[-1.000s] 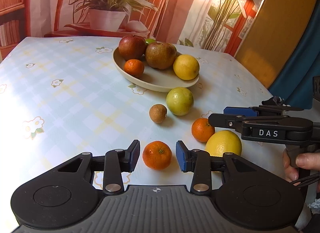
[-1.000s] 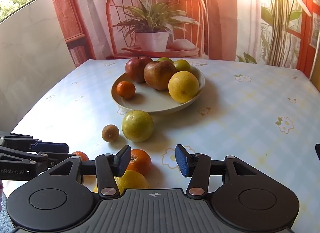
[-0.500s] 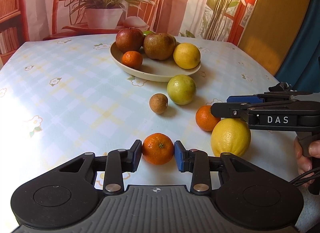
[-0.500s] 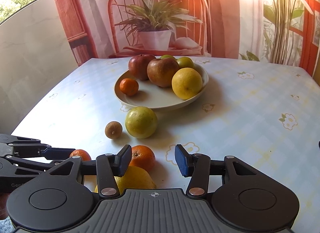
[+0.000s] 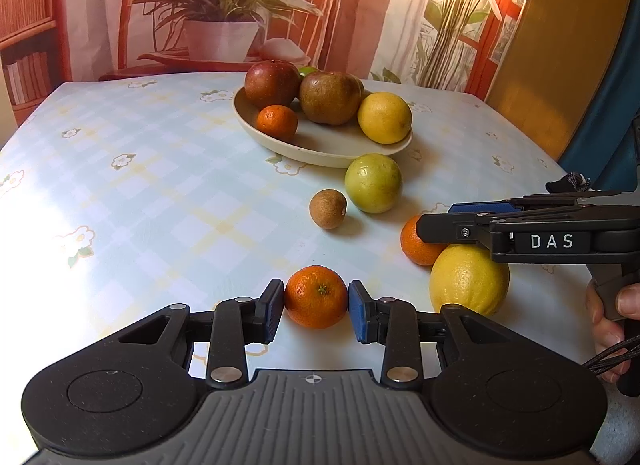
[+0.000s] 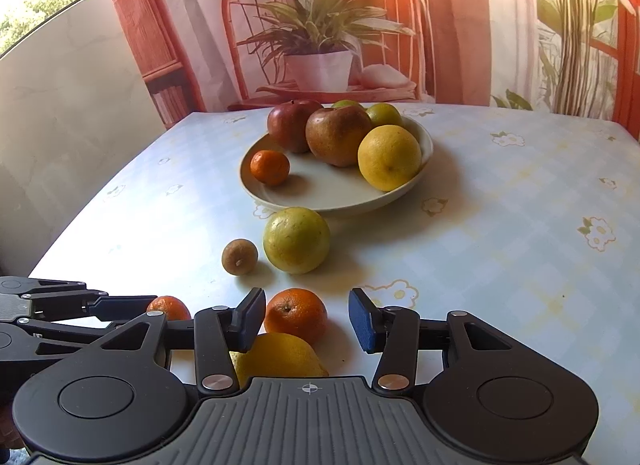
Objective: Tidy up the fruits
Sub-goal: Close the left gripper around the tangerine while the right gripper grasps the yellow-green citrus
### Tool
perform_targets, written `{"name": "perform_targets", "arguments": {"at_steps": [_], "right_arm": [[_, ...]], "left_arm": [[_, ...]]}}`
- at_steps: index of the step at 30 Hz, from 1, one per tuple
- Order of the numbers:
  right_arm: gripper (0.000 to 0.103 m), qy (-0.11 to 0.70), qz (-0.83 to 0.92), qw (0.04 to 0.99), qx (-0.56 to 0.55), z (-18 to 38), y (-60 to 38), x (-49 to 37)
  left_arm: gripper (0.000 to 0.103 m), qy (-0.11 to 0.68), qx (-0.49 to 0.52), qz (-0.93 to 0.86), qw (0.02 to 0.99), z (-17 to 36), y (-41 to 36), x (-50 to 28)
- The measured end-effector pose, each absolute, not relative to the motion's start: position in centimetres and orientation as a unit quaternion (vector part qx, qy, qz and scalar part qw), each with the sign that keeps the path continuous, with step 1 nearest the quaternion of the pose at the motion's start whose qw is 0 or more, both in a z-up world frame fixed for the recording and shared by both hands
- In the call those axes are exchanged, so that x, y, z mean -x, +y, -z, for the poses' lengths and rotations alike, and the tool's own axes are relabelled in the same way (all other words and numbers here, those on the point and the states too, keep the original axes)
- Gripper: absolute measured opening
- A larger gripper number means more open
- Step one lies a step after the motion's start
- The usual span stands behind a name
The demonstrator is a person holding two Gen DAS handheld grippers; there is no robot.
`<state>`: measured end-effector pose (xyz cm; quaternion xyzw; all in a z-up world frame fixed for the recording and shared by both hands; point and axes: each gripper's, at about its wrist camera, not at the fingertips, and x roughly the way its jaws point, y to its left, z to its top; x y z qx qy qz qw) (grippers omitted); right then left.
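My left gripper (image 5: pixel 316 307) is shut on a small tangerine (image 5: pixel 316 296) that rests on the flowered tablecloth, both blue pads against its sides. My right gripper (image 6: pixel 307 311) stands open just to the right. A second orange (image 6: pixel 296 315) lies between its fingers, close to the left pad, with a clear gap on the other side. A big lemon (image 6: pixel 280 357) sits under the right gripper's body. In the left wrist view the right gripper (image 5: pixel 436 221) hangs over that orange (image 5: pixel 416 249) and lemon (image 5: pixel 468 279).
A cream bowl (image 5: pixel 320 155) further back holds two brownish-red apples, a tangerine, a yellow citrus and green fruit. A green citrus (image 5: pixel 373 182) and a small brown fruit (image 5: pixel 327 209) lie loose before it. A person's hand (image 5: pixel 612 305) grips the right tool.
The left gripper's pads have closed in from either side of the tangerine until they touch it. The right gripper has kept its place over the orange and lemon.
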<state>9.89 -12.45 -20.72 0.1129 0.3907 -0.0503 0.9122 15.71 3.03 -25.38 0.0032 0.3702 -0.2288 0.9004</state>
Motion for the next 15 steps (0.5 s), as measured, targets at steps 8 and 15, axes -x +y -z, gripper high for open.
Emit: {"name": "perform_targets", "arguments": {"at_steps": [8,15], "right_arm": [[0.039,0.414,0.038,0.890,-0.188,21.9,-14.0,-11.0],[0.037,0.413,0.037,0.886,-0.206,22.1,-14.3,-10.8]], "left_arm": [[0.037,0.366,-0.002,0.226,0.903,25.5,2.9,-15.5],[0.037,0.364,-0.003,0.226,0.903,25.5,2.9,-15.5]]}}
